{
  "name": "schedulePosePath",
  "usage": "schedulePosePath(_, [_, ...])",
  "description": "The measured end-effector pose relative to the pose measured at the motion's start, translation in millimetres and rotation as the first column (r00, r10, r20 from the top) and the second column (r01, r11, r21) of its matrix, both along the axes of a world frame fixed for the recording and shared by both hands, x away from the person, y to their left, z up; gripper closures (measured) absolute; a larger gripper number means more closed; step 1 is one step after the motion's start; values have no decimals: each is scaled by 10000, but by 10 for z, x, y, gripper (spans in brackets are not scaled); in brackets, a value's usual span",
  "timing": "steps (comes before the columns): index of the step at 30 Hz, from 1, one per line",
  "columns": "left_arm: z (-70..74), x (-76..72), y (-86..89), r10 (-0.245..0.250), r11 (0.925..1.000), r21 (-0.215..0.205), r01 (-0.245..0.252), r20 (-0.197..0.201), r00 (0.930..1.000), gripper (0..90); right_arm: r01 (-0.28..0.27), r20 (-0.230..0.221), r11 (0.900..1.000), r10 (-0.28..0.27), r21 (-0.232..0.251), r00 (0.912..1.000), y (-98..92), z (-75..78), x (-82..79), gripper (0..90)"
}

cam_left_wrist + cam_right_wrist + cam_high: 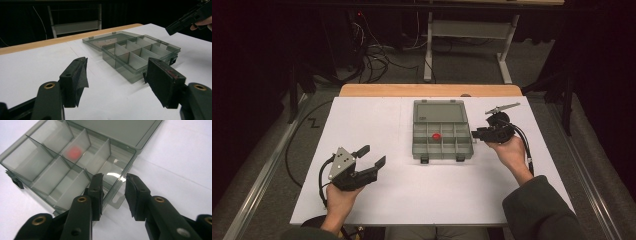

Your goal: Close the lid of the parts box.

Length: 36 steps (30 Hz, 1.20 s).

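On the white tabletop point(362, 200) my left claw point(373, 156) sits wide apart with nothing between its jaws, well short of the box. The organizer box point(442, 137) lies mid-tabletop: smoky translucent grey, lid folded flat behind, tray split into small compartments, two dark latches on the near edge. From the high view I see a small red piece point(436, 135) in a middle compartment; the left gripper view hides it behind the dividers. My right claw point(475, 133) is at the box's right side; its own view shows the jaws narrowed, one over the tray, one outside the wall point(120, 187), not pressing it.
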<state>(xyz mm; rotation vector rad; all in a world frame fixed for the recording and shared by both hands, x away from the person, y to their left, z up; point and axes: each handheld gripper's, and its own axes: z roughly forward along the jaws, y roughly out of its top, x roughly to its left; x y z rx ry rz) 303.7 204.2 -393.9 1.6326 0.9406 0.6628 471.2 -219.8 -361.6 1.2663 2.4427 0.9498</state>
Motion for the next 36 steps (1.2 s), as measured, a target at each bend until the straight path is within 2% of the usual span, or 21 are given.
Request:
schedulePosePath(9, [-3,4,-8,31,10000,70,-31,-32,10000,333,-52,-510,9997,40,-252,9987,73,-103,77,735])
schedulePosePath(24, [-7,6,-30,-108,9998,151,107,15,9999,339,-46,-1039,9989,-4,-475,9946,135,-211,172,758])
schedulePosePath(27, [-11,18,-36,-113,9997,193,114,-77,9999,339,59,-1190,9992,-105,-386,9928,124,-218,179,761])
schedulePosePath(32, [-28,55,-43,-70,9997,221,75,-207,9998,339,9,-1144,9990,-59,-438,9934,125,-223,187,760])
schedulePosePath(36, [-60,121,-54,-36,9994,355,53,-477,9989,341,-79,-1141,9989,26,-459,9935,121,-225,190,758])
